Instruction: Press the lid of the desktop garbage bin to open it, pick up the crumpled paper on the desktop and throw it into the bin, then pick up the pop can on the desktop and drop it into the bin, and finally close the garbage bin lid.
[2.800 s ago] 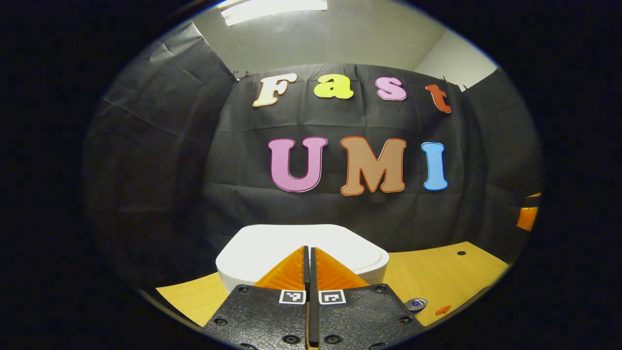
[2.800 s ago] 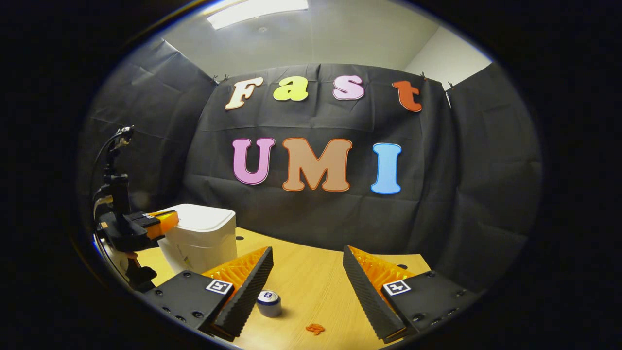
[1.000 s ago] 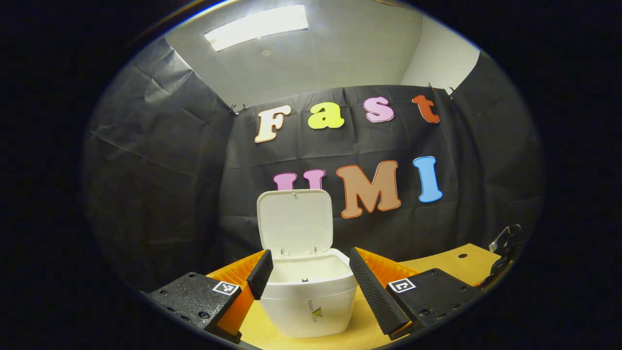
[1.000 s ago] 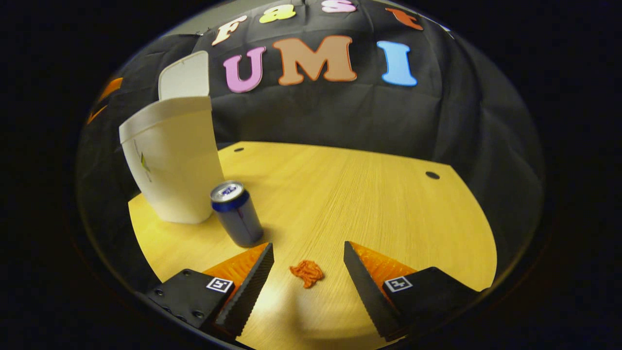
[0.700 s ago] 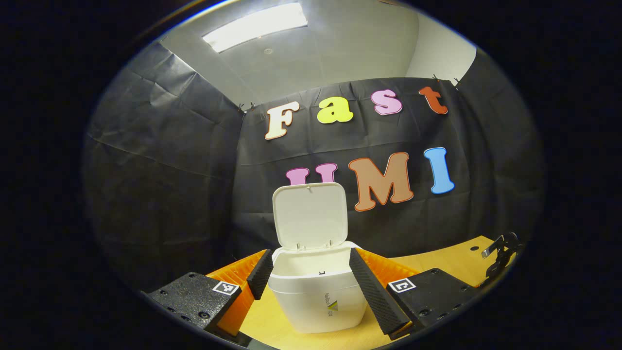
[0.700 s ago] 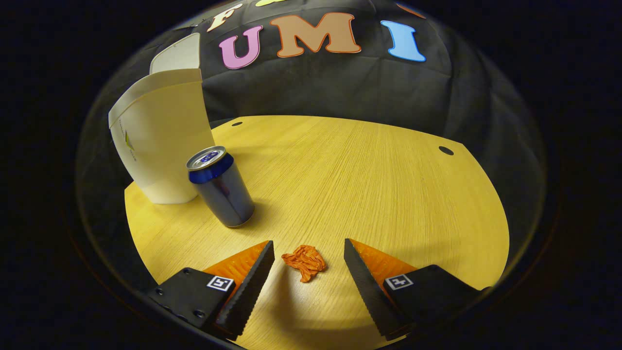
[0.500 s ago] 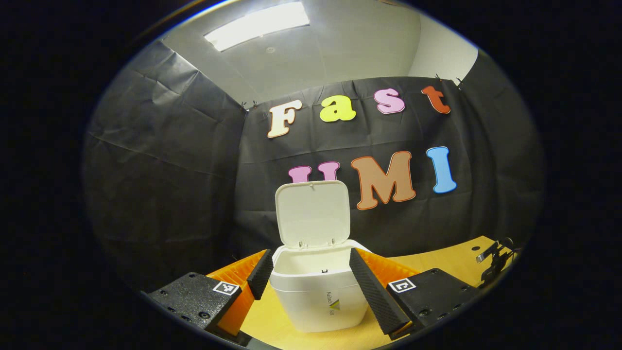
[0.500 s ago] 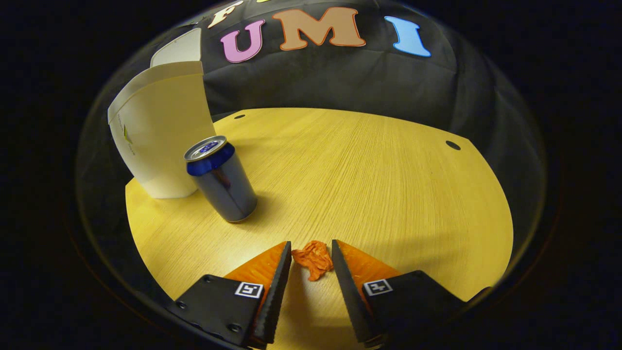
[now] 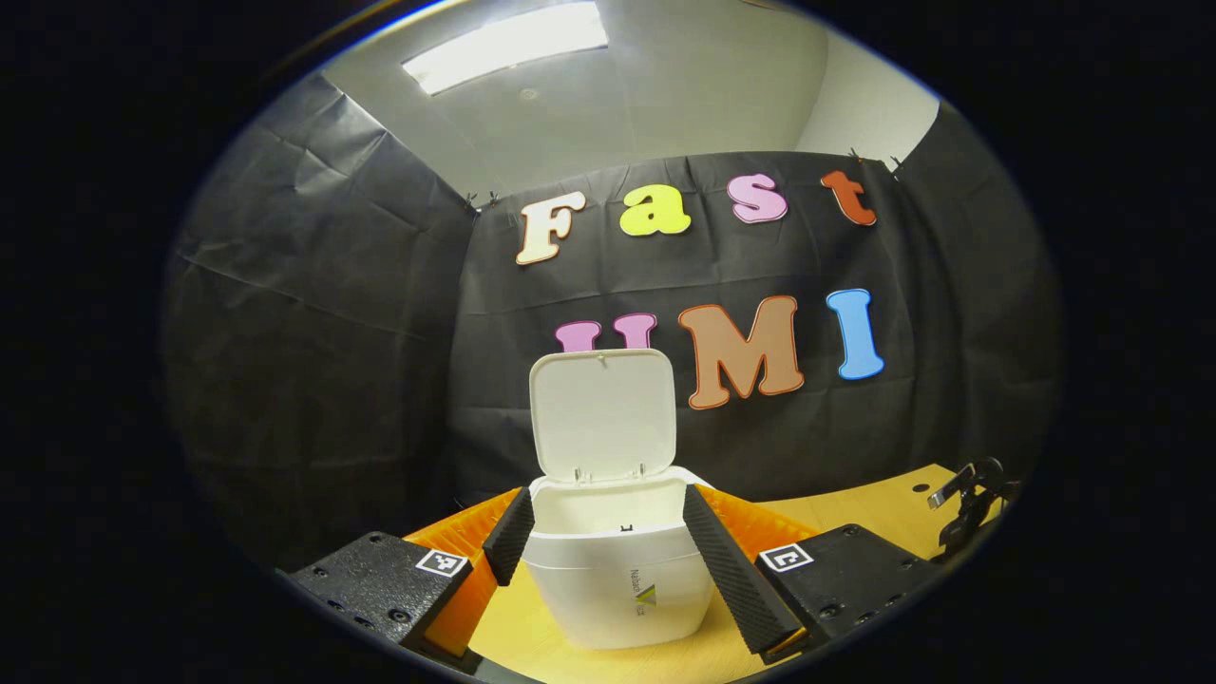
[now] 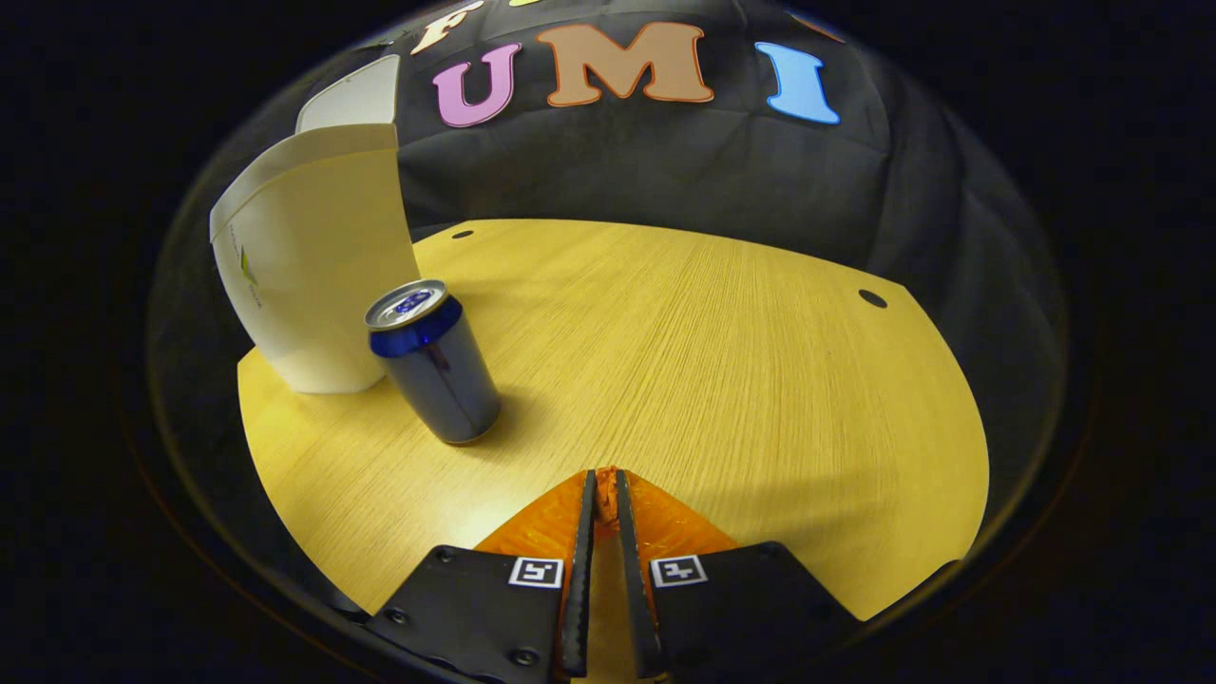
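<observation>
Wood-grain bench (image 10: 722,361), black cloth walls. Bin (image 9: 617,570) lid (image 9: 603,413) up, can (image 10: 432,366) at its 4 o'clock. Left tongs (image 9: 603,541) apart; right tongs (image 10: 600,499) clamped on paper (image 10: 602,494).

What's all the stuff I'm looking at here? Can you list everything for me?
White plastic desktop bin: one, white, on the table's left part, beside the can.
Bin lid: one, white, standing open.
Blue metal pop can: one, blue with silver top, upright by the bin.
Orange crumpled paper: one, orange, pinched in the right gripper.
Yellow wooden table: one, yellow.
Ceiling light: one, white, overhead.
Left gripper: one, open, facing the bin.
Right gripper: one, shut on the paper.
</observation>
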